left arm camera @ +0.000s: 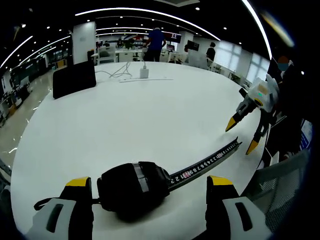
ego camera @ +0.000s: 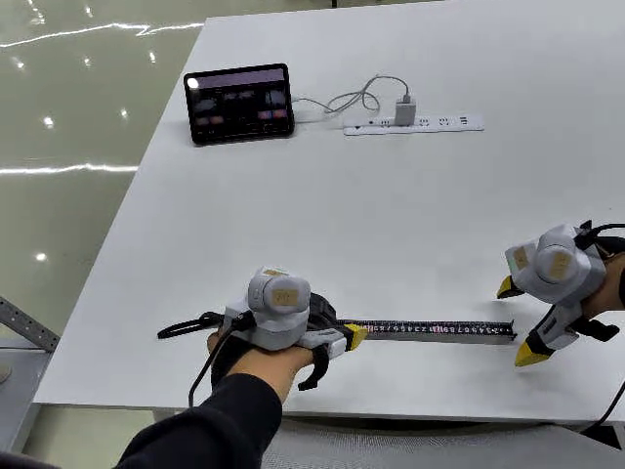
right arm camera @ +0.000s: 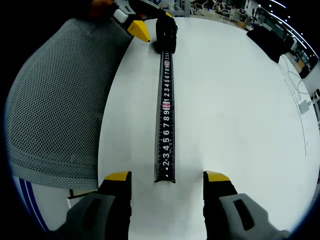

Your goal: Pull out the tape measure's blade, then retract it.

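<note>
The tape measure case (left arm camera: 132, 192) is flanked by the spread jaws of the left gripper (left arm camera: 148, 181) (unclamped). The blade (right arm camera: 165, 125) is stretched along the table (ego camera: 391, 215), its tip framed by the parted right gripper (right arm camera: 167, 176).

left gripper (ego camera: 342, 329), lower centre of head view: pale grey rounded housing, yellow label on top, grey jaws, yellow tips, black cable (ego camera: 200, 376); right gripper (ego camera: 518, 322), right edge: same build; black long sleeve (ego camera: 210, 425), lower left

Smooth matt table (ego camera: 391, 215) bears a black plastic tape measure (left arm camera: 132, 187).
</note>
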Motion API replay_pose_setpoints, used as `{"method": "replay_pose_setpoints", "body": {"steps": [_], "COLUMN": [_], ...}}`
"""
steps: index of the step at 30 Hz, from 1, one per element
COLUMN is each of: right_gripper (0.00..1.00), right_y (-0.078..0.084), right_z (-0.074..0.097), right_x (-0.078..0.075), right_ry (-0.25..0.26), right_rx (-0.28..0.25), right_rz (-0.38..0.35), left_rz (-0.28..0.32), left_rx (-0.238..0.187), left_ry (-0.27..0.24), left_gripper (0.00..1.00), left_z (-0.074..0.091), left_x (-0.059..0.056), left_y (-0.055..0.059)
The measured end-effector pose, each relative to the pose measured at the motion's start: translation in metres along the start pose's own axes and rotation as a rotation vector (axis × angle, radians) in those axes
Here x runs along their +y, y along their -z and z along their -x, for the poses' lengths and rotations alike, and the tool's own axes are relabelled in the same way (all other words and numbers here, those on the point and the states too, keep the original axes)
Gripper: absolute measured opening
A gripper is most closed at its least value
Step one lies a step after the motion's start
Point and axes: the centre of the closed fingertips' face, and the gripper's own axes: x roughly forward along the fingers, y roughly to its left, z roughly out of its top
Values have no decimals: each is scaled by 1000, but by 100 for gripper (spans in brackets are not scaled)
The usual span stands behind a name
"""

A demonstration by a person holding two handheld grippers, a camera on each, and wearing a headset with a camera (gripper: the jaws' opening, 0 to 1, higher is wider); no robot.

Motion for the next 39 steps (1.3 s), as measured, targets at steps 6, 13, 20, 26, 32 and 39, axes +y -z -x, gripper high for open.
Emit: {"method": "replay_pose_setpoints", "body": {"steps": [6,13,20,26,32,39], "right_gripper": [23,21,12,12,11,11], "right_y": [1,5,4,4,3,2], "right_z": [1,-1,-3,-5,-5,-5], "right_x": [-4,1,3,3,2,2], "right_ry": [27,14,11,33,42,36], "right_rx": [-3,16,12,47,75,78], "right_rz": [-52,-21,-5,44,37,-34], "left_rz": [10,10,0,29,59,120], "left_rx": [26,11,5,-2,-20,-33], "left_ry": [5,-3,-3,-4,-10,-49], "left_gripper": [87,85,83,77,74,67], "left_z": [-3,-1,-1,0,0,-2], "left_x": [-1,1,1,3,6,15], "left_y": [6,3,1,1,-2,-4]}}
